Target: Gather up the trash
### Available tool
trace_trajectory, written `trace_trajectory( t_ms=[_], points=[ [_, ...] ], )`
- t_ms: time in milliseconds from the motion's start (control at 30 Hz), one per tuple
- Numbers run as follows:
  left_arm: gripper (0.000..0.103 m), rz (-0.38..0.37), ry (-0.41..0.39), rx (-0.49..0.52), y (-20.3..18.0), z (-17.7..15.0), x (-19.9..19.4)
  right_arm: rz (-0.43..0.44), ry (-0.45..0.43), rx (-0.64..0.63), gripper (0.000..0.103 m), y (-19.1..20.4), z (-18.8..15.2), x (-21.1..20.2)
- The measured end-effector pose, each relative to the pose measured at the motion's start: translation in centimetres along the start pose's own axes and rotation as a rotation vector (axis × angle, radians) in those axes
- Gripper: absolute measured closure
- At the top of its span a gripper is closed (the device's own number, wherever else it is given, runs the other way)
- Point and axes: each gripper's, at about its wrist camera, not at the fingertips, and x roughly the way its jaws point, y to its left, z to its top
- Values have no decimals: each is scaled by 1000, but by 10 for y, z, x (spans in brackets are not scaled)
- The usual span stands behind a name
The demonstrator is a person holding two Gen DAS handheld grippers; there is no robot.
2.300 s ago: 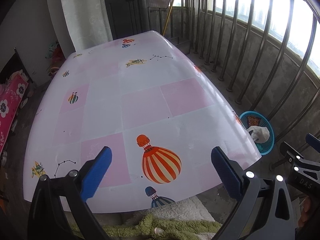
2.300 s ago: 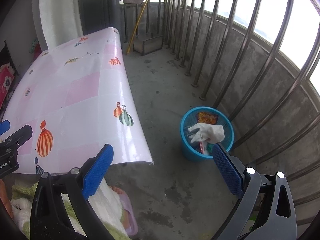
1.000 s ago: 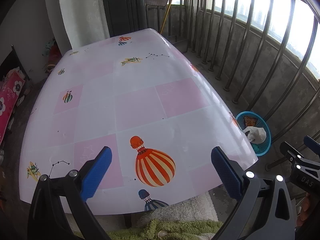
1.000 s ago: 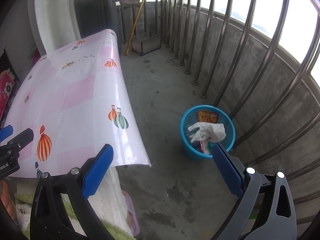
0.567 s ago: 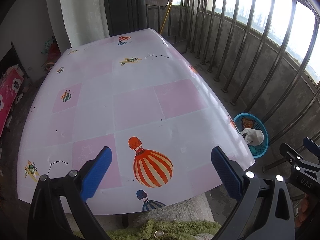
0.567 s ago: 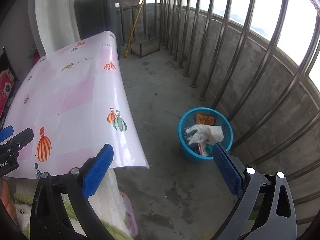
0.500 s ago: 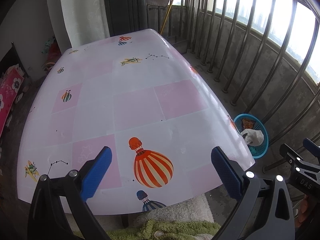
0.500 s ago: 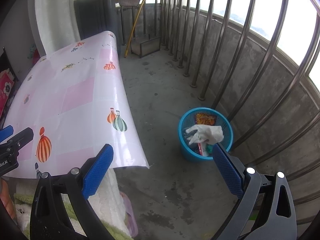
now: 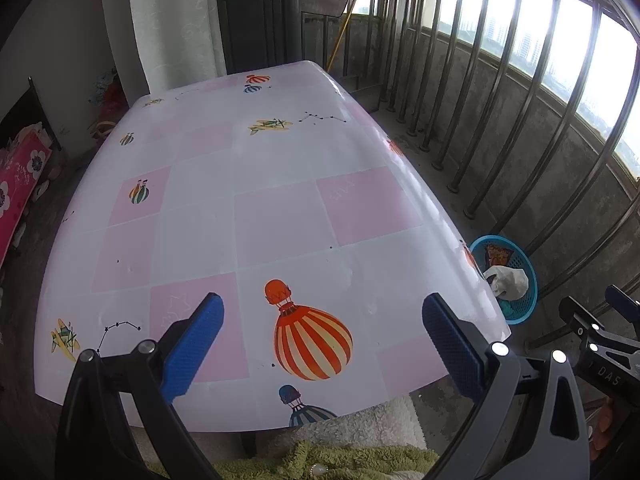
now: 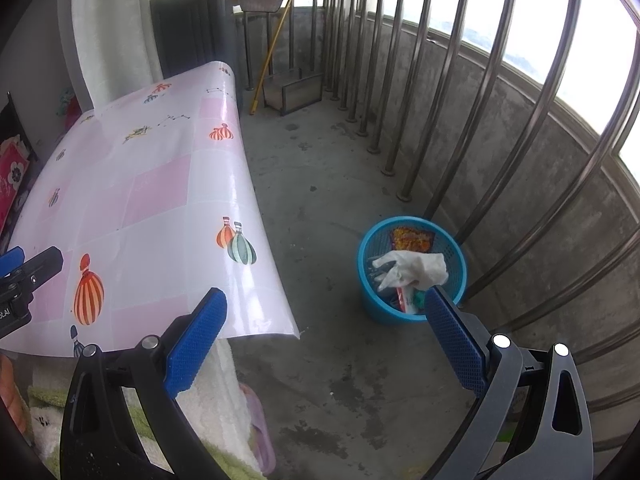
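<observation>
Both grippers, left gripper (image 9: 322, 332) and right gripper (image 10: 326, 326), spread apart and empty; round blue plastic basket (image 10: 370, 304) ahead-right already holds crumpled white tissue (image 10: 416, 268), trash apparently collected.

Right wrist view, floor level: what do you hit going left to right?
left tool → table with balloon-print cover → bare concrete floor → blue basket holding white crumpled trash → metal railing bars.
</observation>
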Motion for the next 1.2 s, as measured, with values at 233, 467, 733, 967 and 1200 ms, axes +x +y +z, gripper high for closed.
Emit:
trace_trajectory(
  t_ms=[233,467,733,967,1200],
  points=[
    [6,0,-2,-5,1,0,-1,1,0,-3,8,1,2,0],
    [6,-2,-3,-16,3,-2,-2,2,-4,-7,8,3,2,-1],
    [6,0,-1,-21,4,-3,-2,2,-4,-9,8,3,2,-1],
    [6,1,2,-27,5,-3,-4,2,-4,-10,8,4,2,-2],
    [6,1,2,-31,5,-3,-4,3,-6,-11,8,4,2,-2]
  ],
)
